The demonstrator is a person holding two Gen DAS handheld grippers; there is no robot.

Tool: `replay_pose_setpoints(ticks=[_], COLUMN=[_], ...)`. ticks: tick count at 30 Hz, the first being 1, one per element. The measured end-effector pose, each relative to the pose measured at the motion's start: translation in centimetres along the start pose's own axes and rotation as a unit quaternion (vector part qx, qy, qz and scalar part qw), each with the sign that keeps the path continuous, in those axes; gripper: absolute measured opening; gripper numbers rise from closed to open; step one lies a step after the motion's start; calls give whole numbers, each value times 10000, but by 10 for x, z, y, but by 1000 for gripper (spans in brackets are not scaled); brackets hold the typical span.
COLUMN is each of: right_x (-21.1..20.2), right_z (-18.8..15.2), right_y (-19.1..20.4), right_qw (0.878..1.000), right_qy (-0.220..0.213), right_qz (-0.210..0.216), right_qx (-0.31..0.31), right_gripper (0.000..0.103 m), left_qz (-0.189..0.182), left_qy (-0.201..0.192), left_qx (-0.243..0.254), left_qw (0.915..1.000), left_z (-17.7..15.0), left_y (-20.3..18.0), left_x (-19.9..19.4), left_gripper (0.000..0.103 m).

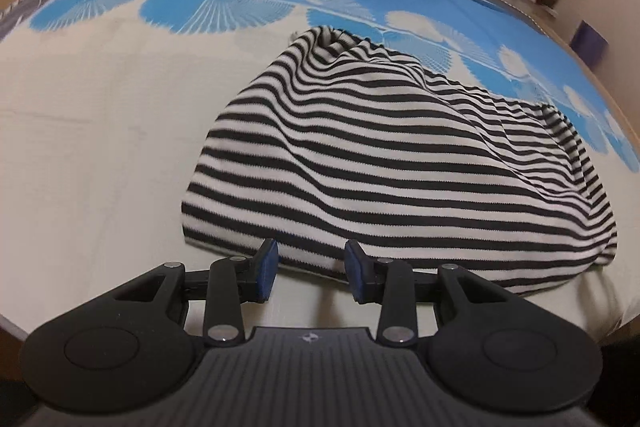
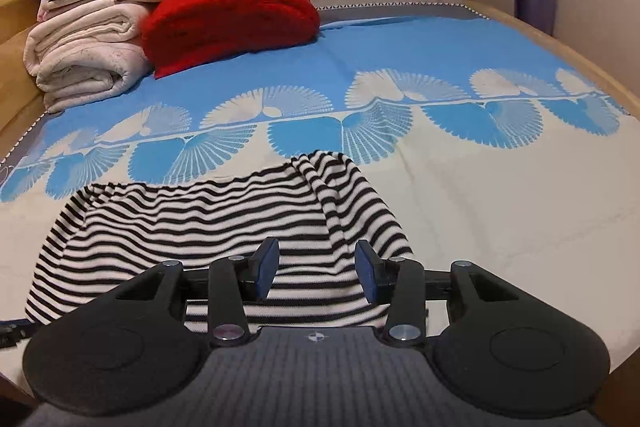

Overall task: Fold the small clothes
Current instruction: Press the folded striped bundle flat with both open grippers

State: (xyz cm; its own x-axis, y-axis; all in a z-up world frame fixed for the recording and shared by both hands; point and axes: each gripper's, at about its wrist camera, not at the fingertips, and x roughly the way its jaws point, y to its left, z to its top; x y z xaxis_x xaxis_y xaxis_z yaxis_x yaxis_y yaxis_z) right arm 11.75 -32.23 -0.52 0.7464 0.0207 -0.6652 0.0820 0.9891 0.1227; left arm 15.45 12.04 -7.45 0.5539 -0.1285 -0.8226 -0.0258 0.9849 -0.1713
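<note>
Striped garment lies rumpled beneath both downward-tilted grippers, left gripper and right gripper, each part-open, holding nothing.

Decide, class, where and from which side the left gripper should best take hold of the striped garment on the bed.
Probably the near hem of the striped garment: it lies flat along the bed right ahead of the open left gripper, so come in low from the near side.

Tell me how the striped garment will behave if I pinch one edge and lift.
The striped garment already lies in soft ripples and humps, so it will likely drape and sag. It looks like thin knit, so probably light. The folded-over layers may slide apart.
</note>
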Motion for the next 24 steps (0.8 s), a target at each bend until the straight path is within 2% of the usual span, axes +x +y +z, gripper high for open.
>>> replay_pose_setpoints(ticks=[2, 7, 12, 15, 17, 24], right_x=[6, 18, 24, 23, 23, 23], right_z=[-5, -9, -8, -8, -8, -6], right_y=[-1, -5, -9, -10, -9, -7], right_qw=[9998, 9992, 9993, 9995, 9995, 9993], right_qy=[136, 173, 231, 221, 222, 199], right_qz=[-133, -311, -294, -236, -221, -310], right_qx=[-31, -198, -43, 63, 55, 66], right_gripper=[43, 43, 43, 43, 43, 43], left_qz=[-49, -105, -164, -176, -206, -543], left_qy=[6, 74, 269, 474, 587, 680], left_qx=[-49, -232, -436, -589, -846, -1955], left_qw=[10000, 9996, 9986, 9970, 9945, 9768], left_z=[1, 5, 3, -1, -3, -4], left_y=[-1, -4, 3, 12, 21, 59], left_x=[0, 7, 16, 23, 27, 28], left_gripper=[40, 40, 40, 46, 51, 54])
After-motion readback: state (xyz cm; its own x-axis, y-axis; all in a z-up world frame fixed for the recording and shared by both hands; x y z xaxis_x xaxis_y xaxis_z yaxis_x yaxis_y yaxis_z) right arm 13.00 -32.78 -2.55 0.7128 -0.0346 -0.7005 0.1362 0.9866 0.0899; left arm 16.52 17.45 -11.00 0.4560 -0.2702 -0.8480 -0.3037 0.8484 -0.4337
